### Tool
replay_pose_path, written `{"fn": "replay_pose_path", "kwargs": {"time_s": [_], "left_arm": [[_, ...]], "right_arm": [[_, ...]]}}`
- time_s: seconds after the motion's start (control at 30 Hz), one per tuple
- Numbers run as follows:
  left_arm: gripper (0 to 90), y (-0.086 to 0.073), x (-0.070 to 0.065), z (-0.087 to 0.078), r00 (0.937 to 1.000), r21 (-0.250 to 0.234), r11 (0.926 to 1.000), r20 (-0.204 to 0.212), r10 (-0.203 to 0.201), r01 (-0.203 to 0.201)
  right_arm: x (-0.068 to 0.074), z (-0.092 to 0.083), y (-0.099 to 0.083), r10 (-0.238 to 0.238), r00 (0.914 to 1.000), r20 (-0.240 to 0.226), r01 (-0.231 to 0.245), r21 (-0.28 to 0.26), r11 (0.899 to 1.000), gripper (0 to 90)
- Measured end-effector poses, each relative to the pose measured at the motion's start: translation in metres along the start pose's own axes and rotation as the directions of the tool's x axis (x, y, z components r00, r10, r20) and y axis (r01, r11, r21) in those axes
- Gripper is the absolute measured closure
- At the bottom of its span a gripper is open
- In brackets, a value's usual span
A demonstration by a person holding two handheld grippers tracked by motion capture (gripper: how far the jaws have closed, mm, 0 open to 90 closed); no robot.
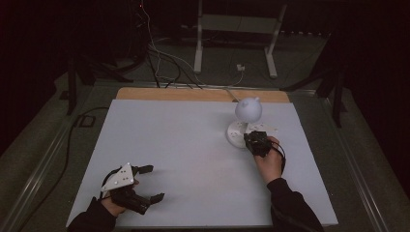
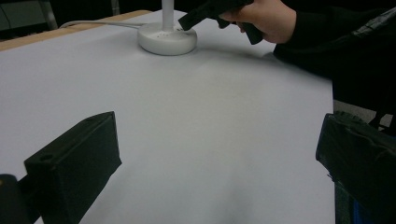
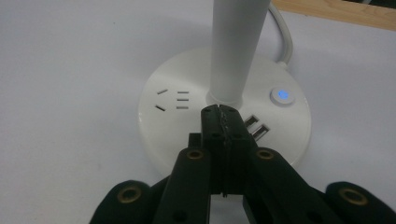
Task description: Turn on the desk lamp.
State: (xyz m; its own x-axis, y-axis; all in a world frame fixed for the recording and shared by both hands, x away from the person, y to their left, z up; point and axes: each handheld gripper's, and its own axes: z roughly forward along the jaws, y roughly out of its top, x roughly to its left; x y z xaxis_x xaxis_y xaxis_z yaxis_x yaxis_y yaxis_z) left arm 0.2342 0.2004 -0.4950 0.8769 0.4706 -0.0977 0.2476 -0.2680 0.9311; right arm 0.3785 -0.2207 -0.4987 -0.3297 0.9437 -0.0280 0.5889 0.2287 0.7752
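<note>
Writing: none legible | lamp base (image 3: 187,121) | right gripper (image 3: 223,112) closed

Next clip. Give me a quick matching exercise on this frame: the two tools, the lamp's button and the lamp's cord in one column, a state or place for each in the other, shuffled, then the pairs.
Column one:
1. left tool
2. right tool
3. button on the lamp base
4. cord

Column two:
A. glowing blue
B. jaws pressed together, tips over the lamp base near the pole
C. jaws wide apart, nothing between them, over the near left part of the white table
D. leaves the far side of the base and runs toward the table's wooden back edge

Pairs: 1-C, 2-B, 3-A, 4-D
</note>
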Motion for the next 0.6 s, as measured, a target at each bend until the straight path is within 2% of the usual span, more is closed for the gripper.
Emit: {"fn": "replay_pose_path", "kwargs": {"time_s": [0.6], "left_arm": [[0.2,0.0000,0.0000,-0.0001,1.0000,-0.001,1.0000,0.001,0.000,0.000]], "right_arm": [[0.0009,0.0030,-0.0022,-0.019,0.9998,0.007,0.019,0.007,1.000,90.0]]}}
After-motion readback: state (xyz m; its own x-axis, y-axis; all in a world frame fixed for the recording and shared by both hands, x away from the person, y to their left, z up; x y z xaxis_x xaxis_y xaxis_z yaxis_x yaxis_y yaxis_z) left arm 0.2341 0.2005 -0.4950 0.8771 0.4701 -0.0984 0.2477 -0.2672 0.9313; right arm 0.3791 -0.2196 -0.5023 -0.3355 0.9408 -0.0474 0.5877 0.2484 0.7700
